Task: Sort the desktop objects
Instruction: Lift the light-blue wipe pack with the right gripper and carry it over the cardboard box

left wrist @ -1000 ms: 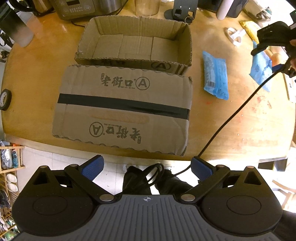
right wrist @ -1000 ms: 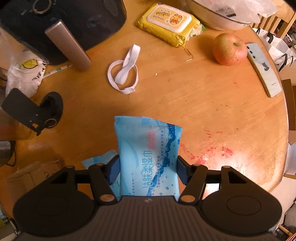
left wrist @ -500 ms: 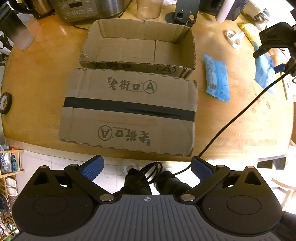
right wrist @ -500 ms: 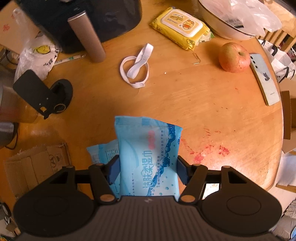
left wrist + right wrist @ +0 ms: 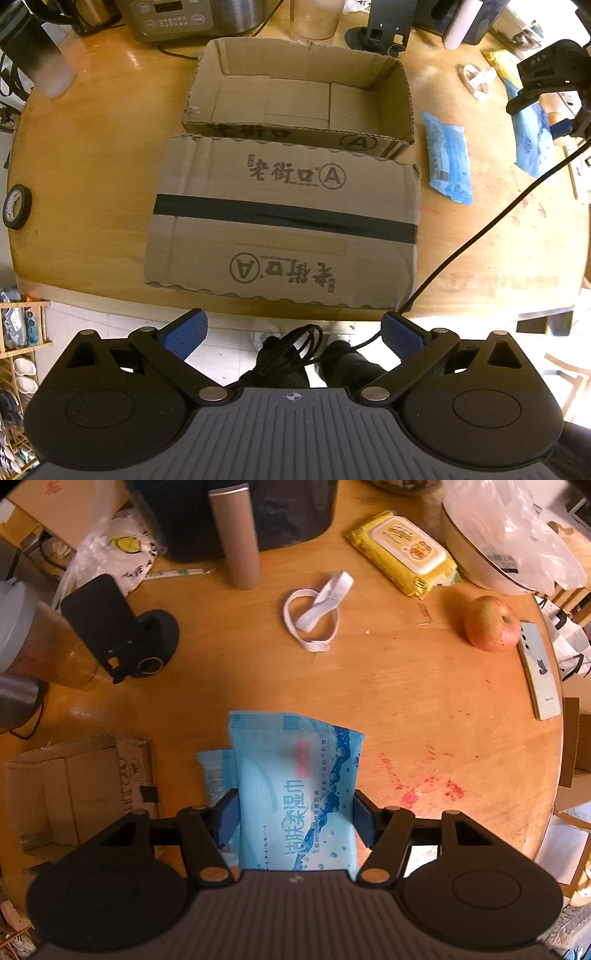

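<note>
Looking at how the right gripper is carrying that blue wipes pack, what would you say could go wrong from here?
The right gripper pinches the soft blue wipes pack by its sides only, so it might sag or slip. A second blue pack lies between it and the open cardboard box; a low pass could knock it. The gripper's cable trails over the table and could snag the flattened box.

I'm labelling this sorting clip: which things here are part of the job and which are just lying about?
In the job:
blue wipes pack, clamped in the right gripper
second blue pack on the table
open cardboard box
left gripper, open

Lying about:
apple
yellow wipes pack
white strap
tape roll
</note>
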Demonstrator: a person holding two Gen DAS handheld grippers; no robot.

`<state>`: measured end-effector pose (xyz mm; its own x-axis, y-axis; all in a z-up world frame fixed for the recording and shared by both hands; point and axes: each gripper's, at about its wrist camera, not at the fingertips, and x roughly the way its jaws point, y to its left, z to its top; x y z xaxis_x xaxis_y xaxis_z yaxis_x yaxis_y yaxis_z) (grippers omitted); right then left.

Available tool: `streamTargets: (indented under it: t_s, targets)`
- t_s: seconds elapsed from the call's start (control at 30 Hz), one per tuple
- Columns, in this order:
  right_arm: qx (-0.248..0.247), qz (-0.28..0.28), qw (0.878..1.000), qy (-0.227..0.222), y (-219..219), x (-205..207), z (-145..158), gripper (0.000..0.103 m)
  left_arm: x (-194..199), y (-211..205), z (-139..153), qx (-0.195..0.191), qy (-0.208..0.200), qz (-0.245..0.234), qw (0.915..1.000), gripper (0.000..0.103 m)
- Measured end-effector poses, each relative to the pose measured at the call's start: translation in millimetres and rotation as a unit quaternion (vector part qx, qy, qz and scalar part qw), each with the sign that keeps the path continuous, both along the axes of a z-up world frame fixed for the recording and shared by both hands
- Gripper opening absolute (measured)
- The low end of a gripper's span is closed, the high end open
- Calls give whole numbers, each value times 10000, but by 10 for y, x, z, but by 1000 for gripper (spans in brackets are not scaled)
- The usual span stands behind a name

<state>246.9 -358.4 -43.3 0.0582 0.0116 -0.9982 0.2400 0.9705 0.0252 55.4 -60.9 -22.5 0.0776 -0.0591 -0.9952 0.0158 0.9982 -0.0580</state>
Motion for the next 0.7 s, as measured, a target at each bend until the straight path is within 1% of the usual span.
streamTargets:
  t_s: [0.7]
  targets:
    - [175, 177, 9997, -67, 633, 33, 60, 66, -72, 410, 22, -26, -66, 155, 9999, 103]
